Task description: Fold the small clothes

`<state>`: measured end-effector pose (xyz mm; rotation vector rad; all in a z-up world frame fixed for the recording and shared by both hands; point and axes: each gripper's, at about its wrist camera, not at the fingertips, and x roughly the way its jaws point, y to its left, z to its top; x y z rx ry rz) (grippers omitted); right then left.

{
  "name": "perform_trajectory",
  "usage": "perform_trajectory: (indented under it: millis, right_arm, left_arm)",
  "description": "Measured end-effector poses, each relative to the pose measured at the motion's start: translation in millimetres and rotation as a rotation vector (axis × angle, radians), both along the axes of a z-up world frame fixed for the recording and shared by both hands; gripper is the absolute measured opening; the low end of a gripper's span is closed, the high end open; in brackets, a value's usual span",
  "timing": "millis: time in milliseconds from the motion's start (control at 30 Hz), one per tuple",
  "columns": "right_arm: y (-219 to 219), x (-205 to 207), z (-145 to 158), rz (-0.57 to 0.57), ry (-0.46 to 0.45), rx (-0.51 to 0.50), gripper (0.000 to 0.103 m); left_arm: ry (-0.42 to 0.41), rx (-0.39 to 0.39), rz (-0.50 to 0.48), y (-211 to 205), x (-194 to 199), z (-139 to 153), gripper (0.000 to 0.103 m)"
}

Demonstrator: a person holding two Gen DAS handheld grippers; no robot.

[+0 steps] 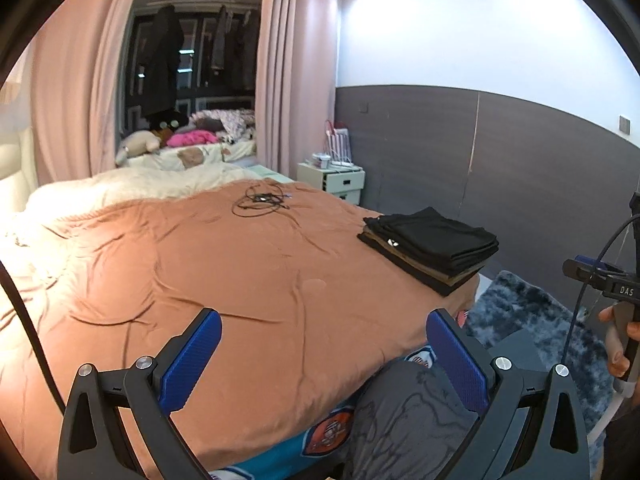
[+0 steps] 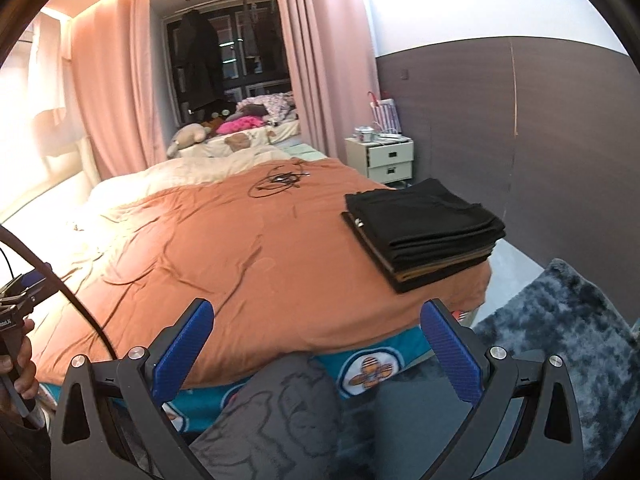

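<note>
Left tool point(image 1: 324, 344): held low at the bottom centre of its frame, aimed across the bed, blue-padded fingers point(image 1: 192, 360) spread wide, gripping nothing. Right tool point(image 2: 316, 340): same pose at the bottom centre of its own frame, fingers point(image 2: 184, 348) equally wide apart, gripping nothing; its handle and the holding hand point(image 1: 620, 344) show at the right edge of the left view. Left hand point(image 2: 20, 364): at the lower left edge of the right view, wrapped round a black handle. Stack of folded clothes point(image 2: 424, 228): black pieces over brown ones, lying flat on the bed's corner at centre right of both frames, well apart from both tools; long axis running from lower right to upper left, folded edges facing the viewer. Bed point(image 1: 240, 280): wrinkled orange cover, a teal patterned sheet point(image 2: 376, 364) showing under its near edge. Coiled black cable point(image 1: 260, 200): on the cover near the far end, upper centre. White nightstand point(image 2: 390, 158): beside the bed against a grey panelled wall. Pink curtains point(image 1: 296, 72): framing a dark window, upper centre. Shaggy blue-grey rug point(image 2: 560, 340): on the floor, lower right.
</note>
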<state>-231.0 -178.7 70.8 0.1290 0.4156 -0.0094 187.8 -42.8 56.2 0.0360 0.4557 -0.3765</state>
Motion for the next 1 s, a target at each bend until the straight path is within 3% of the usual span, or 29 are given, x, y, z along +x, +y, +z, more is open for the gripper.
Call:
perform_trajectory:
  millis: [333, 1000]
  right_arm:
    - [-7.8, -29.1, -6.1, 0.021, -0.047, -0.025, 0.103]
    - [18.1, -43.4, -22.7, 0.034, -0.058, -0.022, 0.103]
  left_arm:
    - [-0.062, -0.018, 0.024, 12.9, -44.0, -5.8, 0.103]
    - [-0.088, -0.066, 0.044, 22.7, -65.3, -7.9, 0.103]
